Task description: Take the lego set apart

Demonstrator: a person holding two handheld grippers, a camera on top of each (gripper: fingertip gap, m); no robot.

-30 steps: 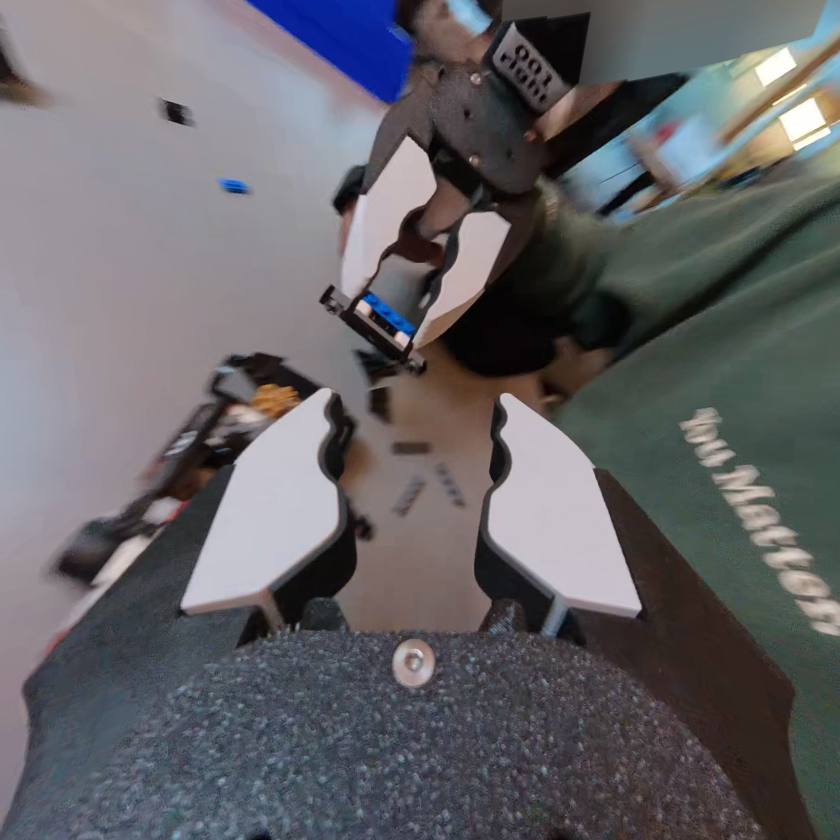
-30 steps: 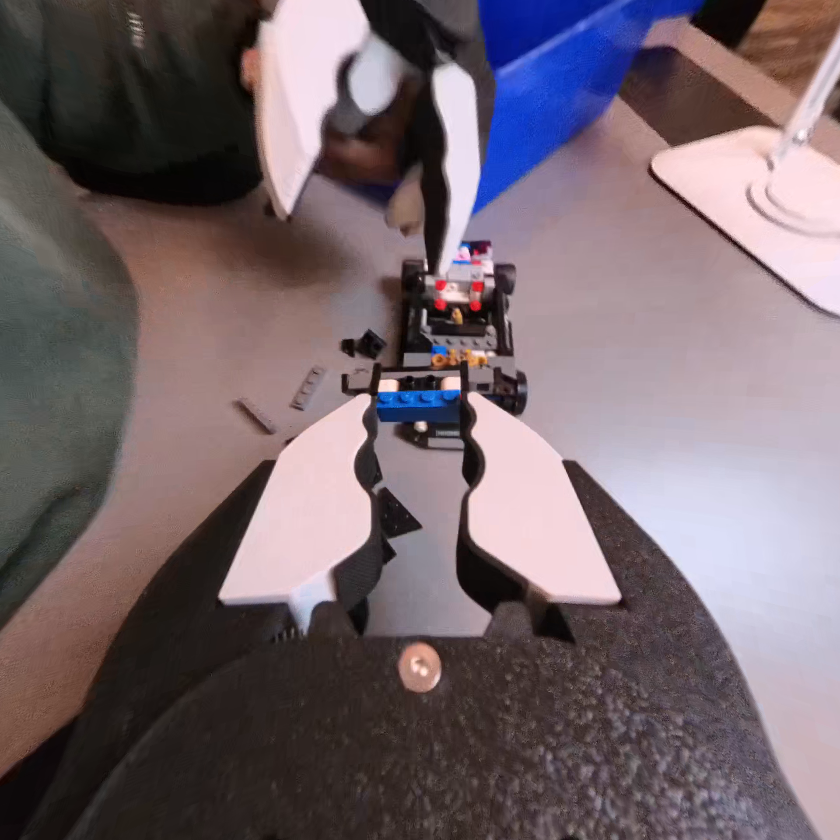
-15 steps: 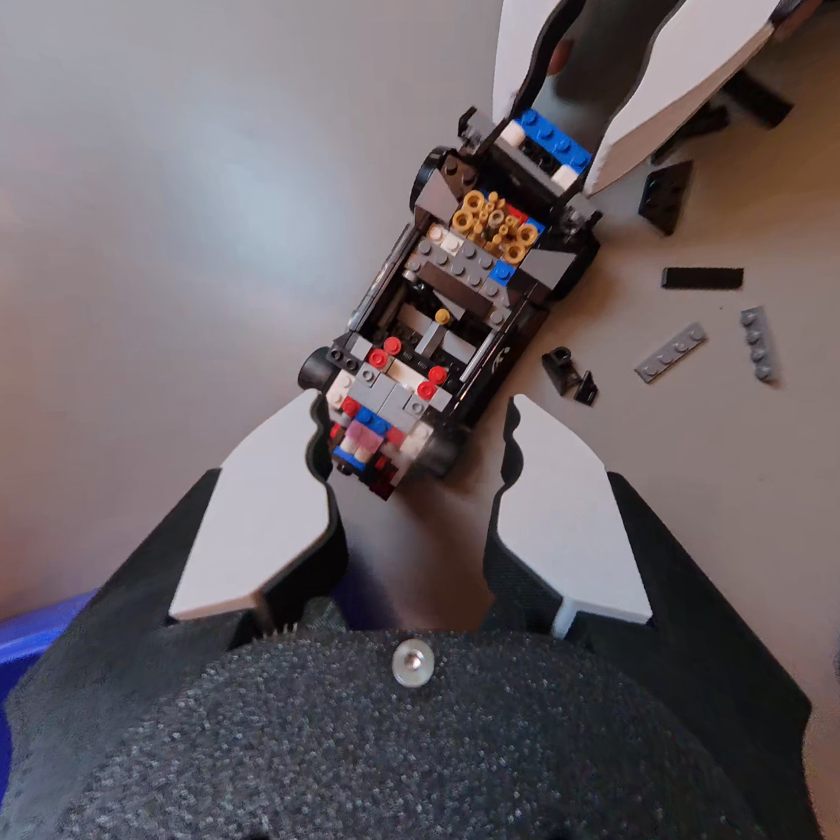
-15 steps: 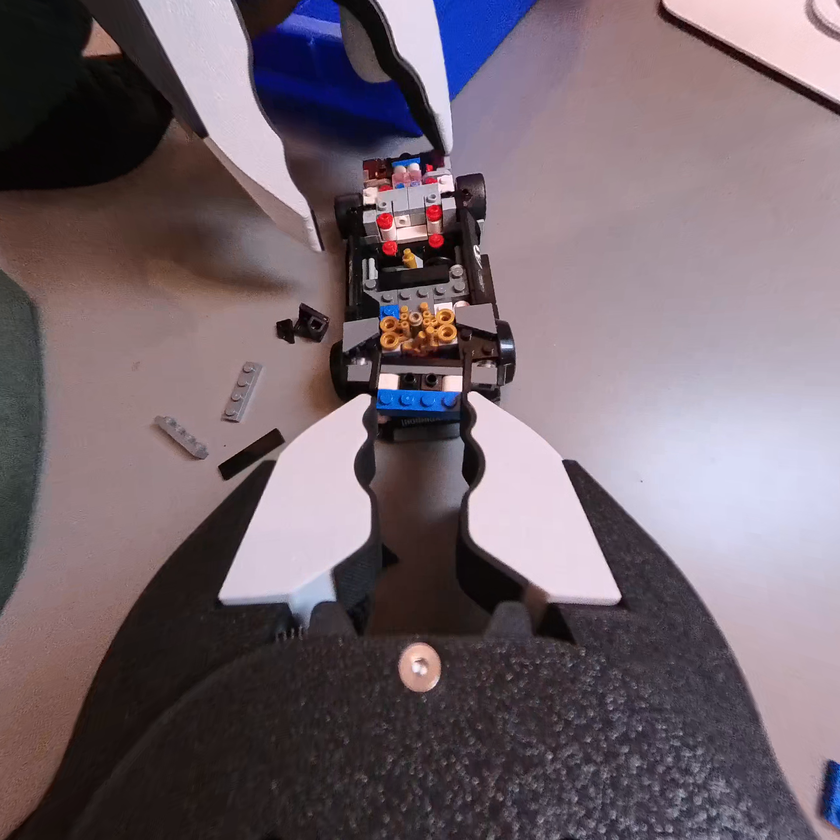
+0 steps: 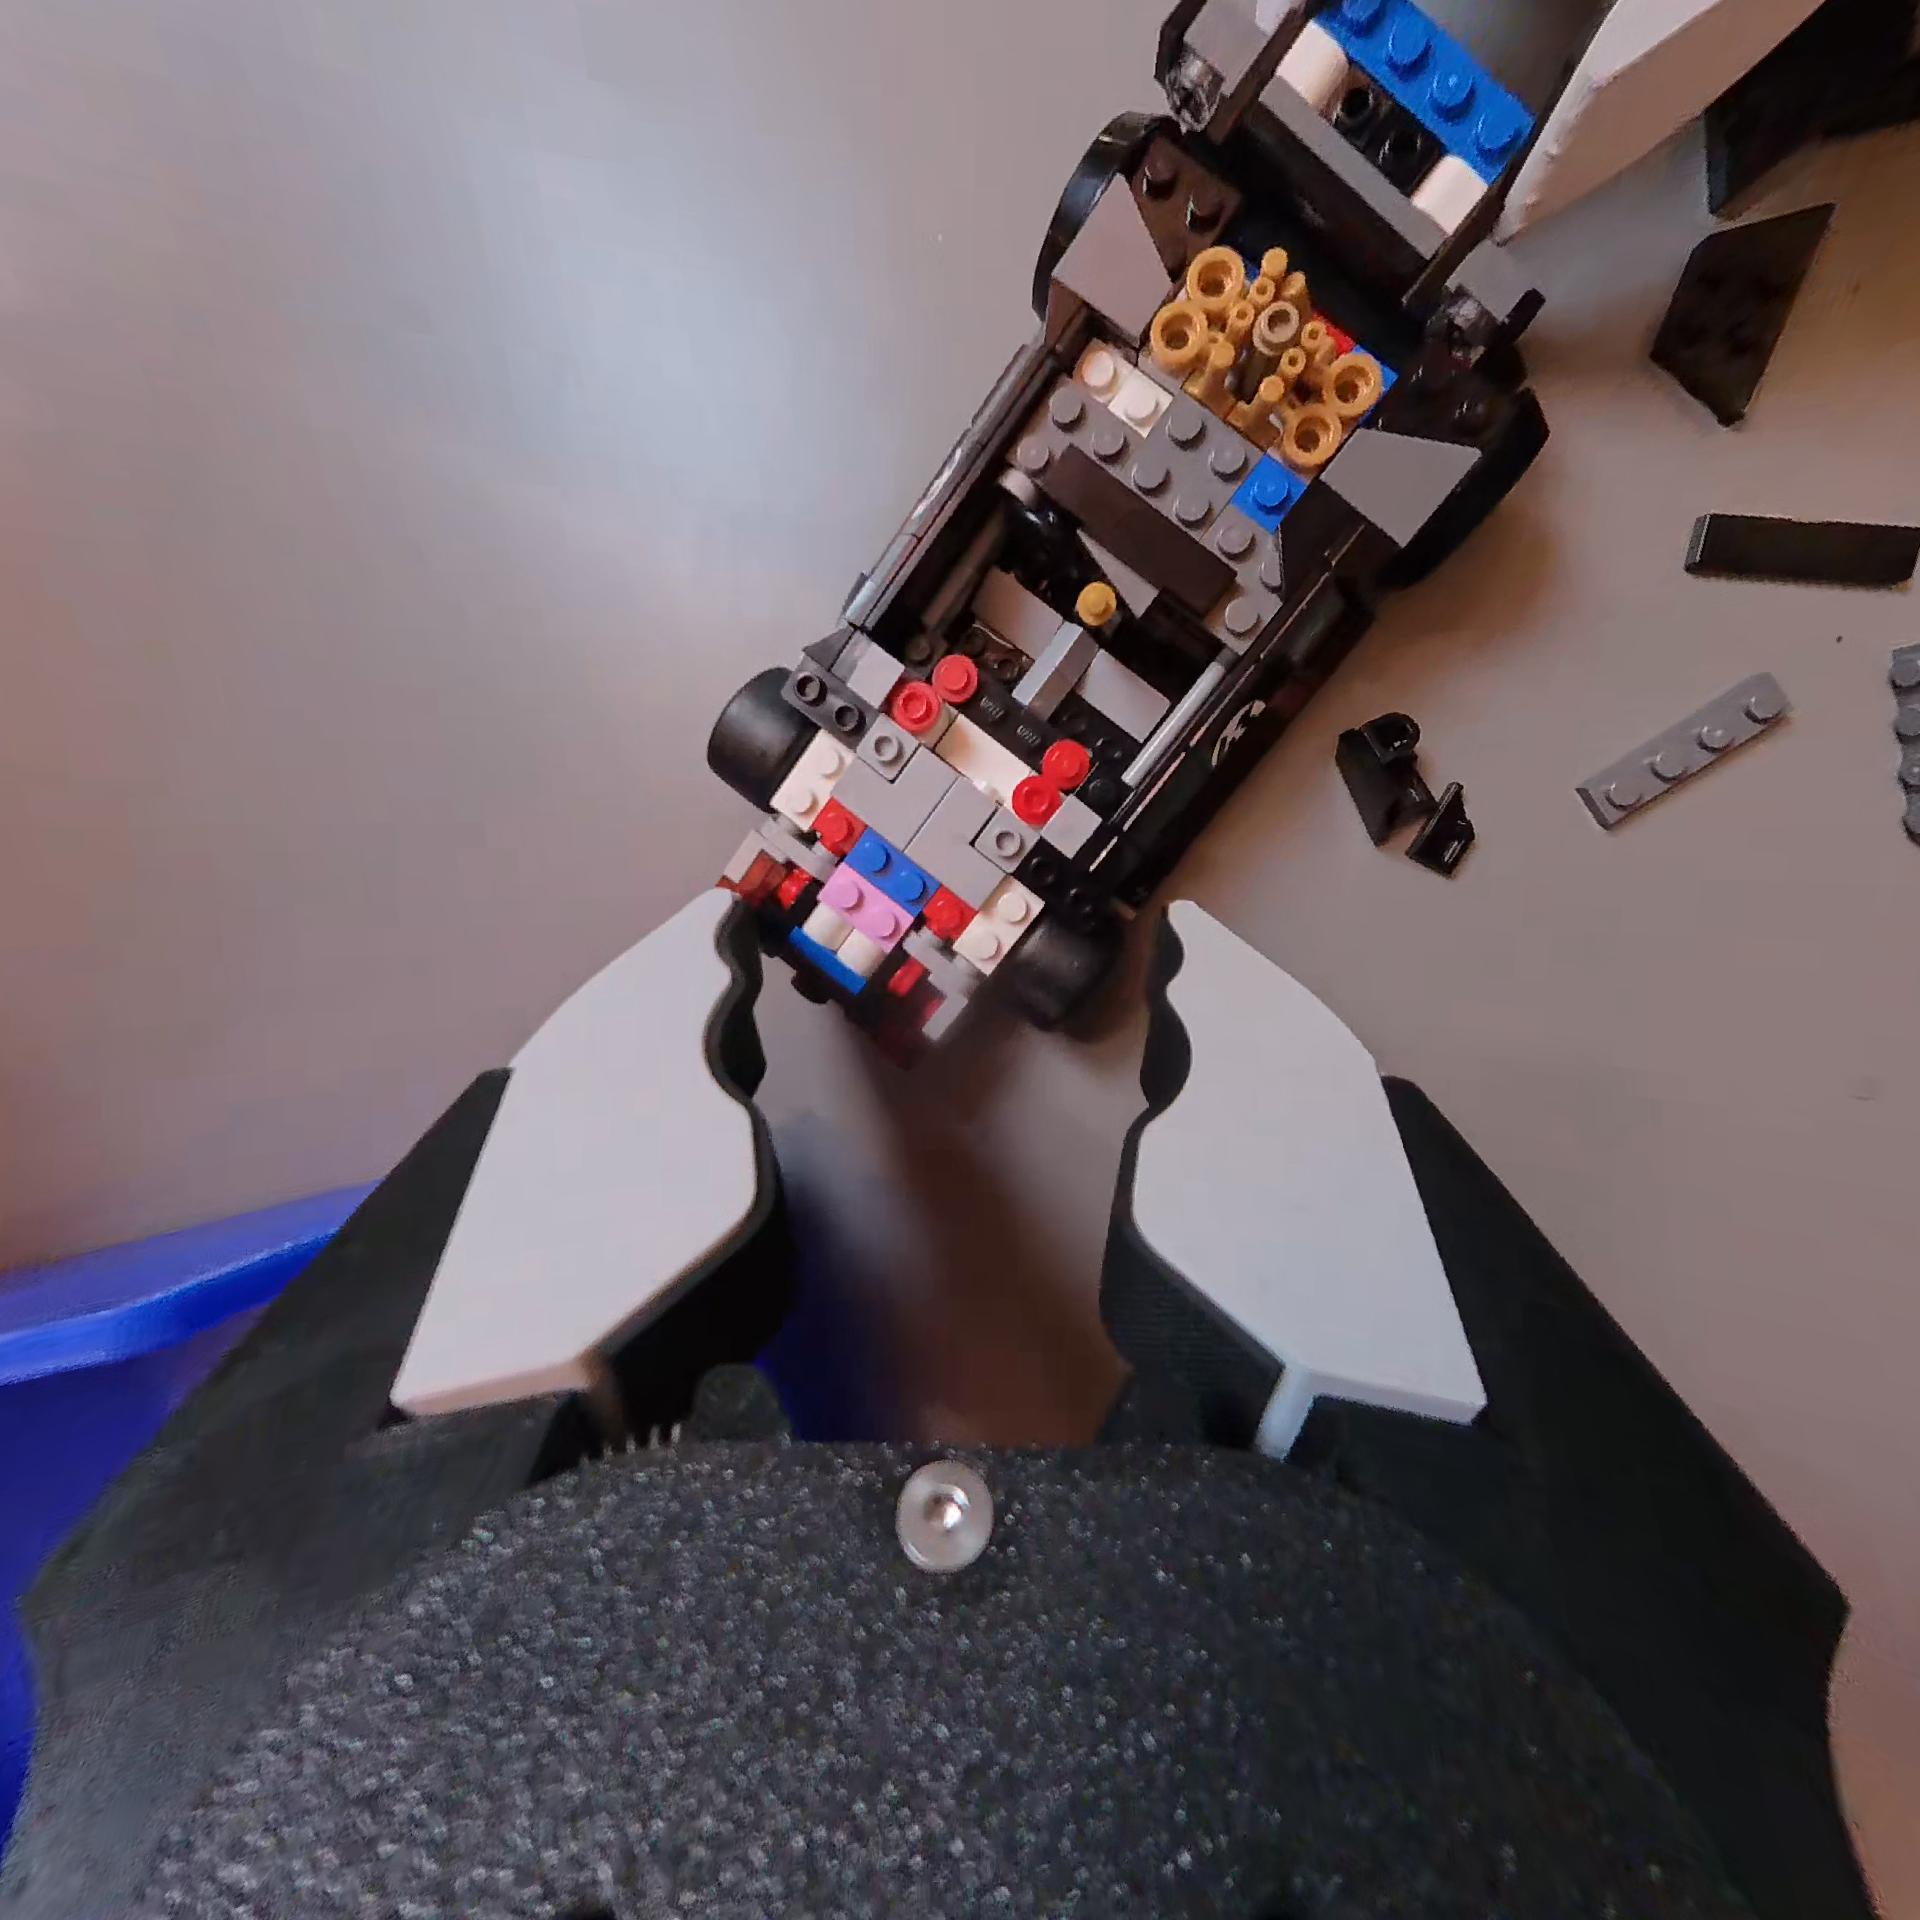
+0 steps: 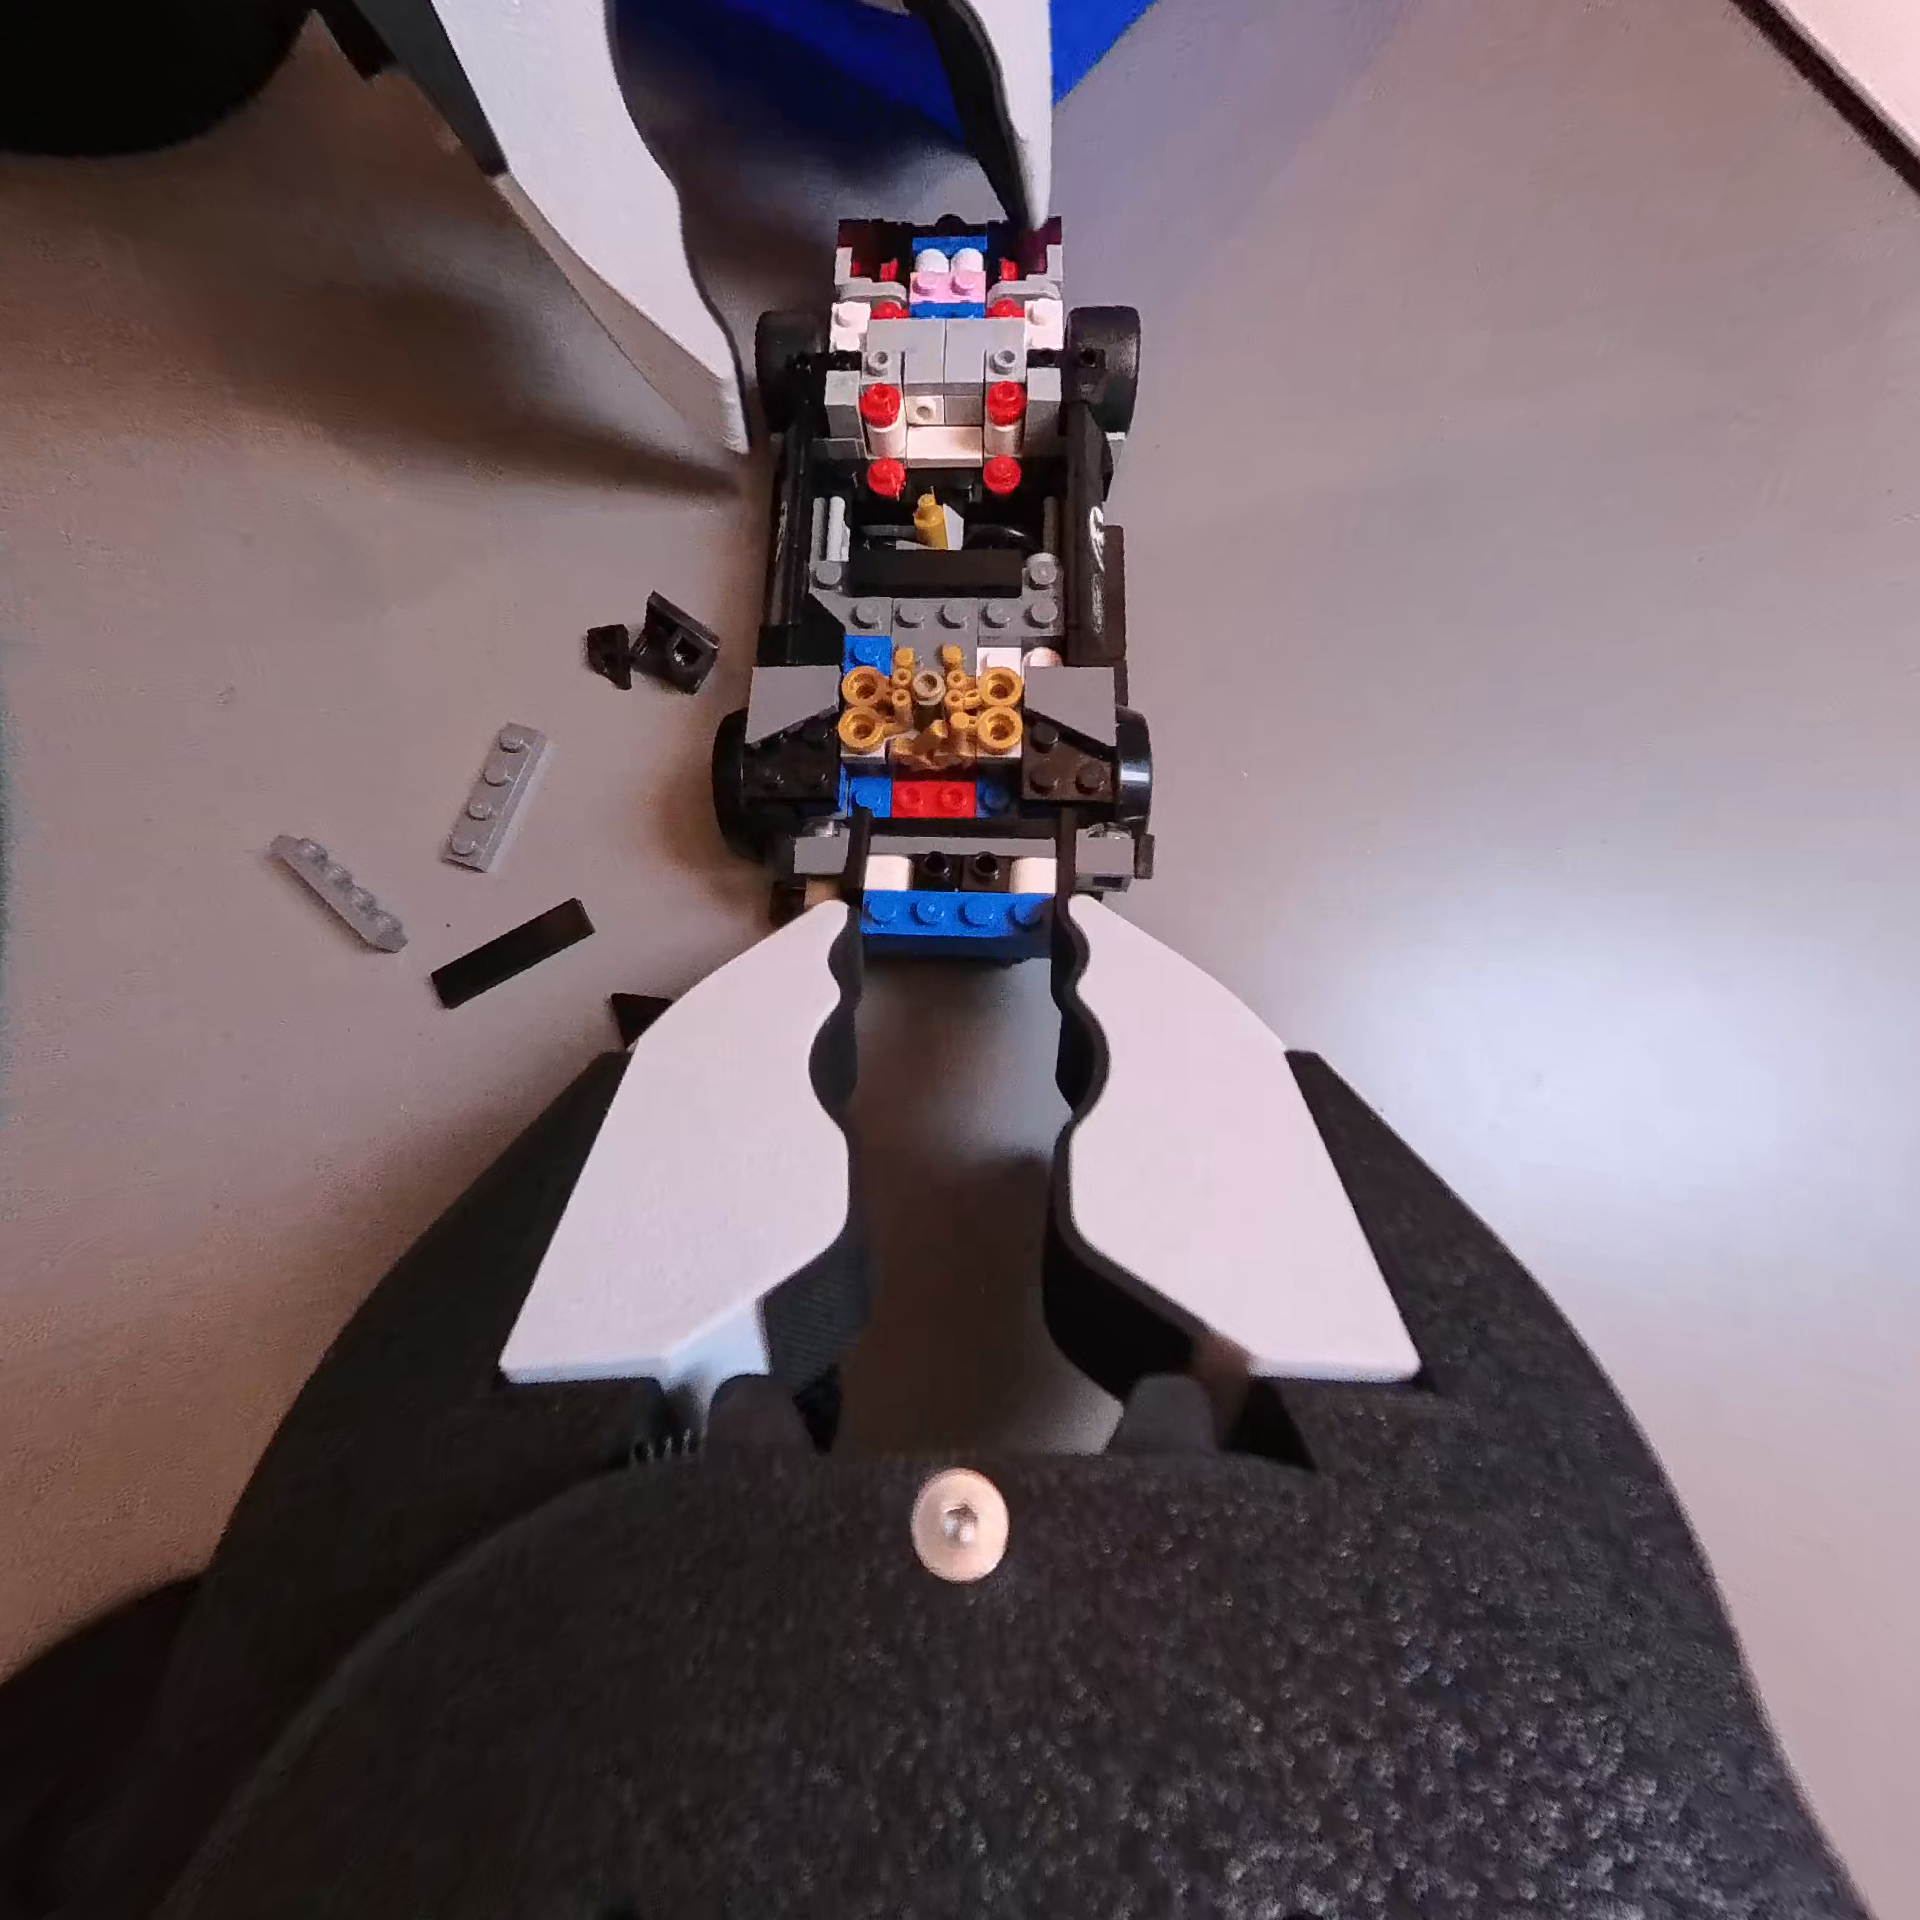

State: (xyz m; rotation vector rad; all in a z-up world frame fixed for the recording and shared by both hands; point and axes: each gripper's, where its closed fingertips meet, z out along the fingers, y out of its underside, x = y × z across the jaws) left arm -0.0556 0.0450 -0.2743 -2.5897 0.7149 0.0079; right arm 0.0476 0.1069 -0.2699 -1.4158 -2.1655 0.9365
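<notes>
A part-stripped lego car (image 6: 940,582) lies on the grey table (image 6: 1507,727), studs up, with gold pieces in the middle; it also shows in the left wrist view (image 5: 1122,582). My right gripper (image 6: 954,925) is shut on the blue plate (image 6: 951,914) at the car's near end. My left gripper (image 5: 951,925) is open, its tips on either side of the car's other end, the one with the pink and blue bricks (image 5: 873,904). Its fingers (image 6: 582,177) reach in from the top of the right wrist view.
Loose pieces lie beside the car: two grey plates (image 6: 497,795), a black tile (image 6: 512,953) and small black bits (image 6: 665,649). They show in the left wrist view too, with a black wedge (image 5: 1745,301). A blue bin (image 5: 156,1351) stands behind my left gripper. About 12 centimeters separates my left fingertips from my right. From the right gripper's tips to the black tile (image 6: 512,953) is close to 7 centimeters. My left wrist view (image 5: 1805,541) looks at it from another angle.
My left gripper has swung round from pointing away and come down, open, to the car's far end. My right gripper keeps its hold on the blue end.
</notes>
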